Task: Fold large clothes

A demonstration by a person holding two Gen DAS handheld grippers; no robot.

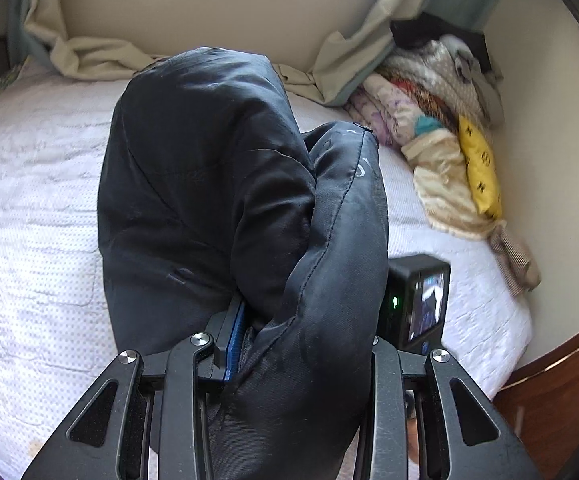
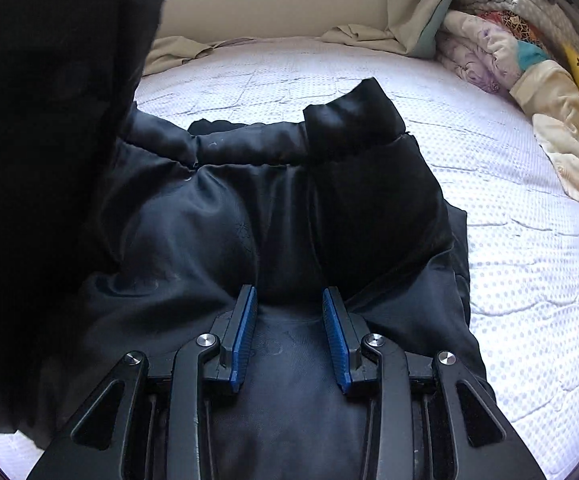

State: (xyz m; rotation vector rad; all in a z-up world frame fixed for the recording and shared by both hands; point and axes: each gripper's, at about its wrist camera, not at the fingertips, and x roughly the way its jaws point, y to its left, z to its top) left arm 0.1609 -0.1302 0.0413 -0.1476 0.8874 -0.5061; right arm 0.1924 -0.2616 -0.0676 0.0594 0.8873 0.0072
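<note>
In the left wrist view, the left gripper is seen pinching a thick bunch of the black padded jacket. Only 1 blue pad shows, at the left of the bunch; the other is buried under fabric, so the hold is judged from the cloth packed tightly between the jaws. The jacket rises directly ahead of the tongs, above the white quilted bedspread, and a piped seam edge runs down its right side. It is probably held raised so that this half can be carried across for a fold. Just right of the tongs the camera of the other gripper is seen, which suggests that both hands are working close together. Far ahead and to the right, a heap of folded bedding is stacked against the wall, well clear of the work.

In the right wrist view, the right gripper is shown with its 2 blue pads standing apart, and jacket fabric lies between and beneath them. Whether the pads press on that fabric cannot be told. Ahead of the tongs the jacket is spread on the bedspread, its gathered hem farthest away. A dark mass of lifted fabric fills the left of this view.
</note>
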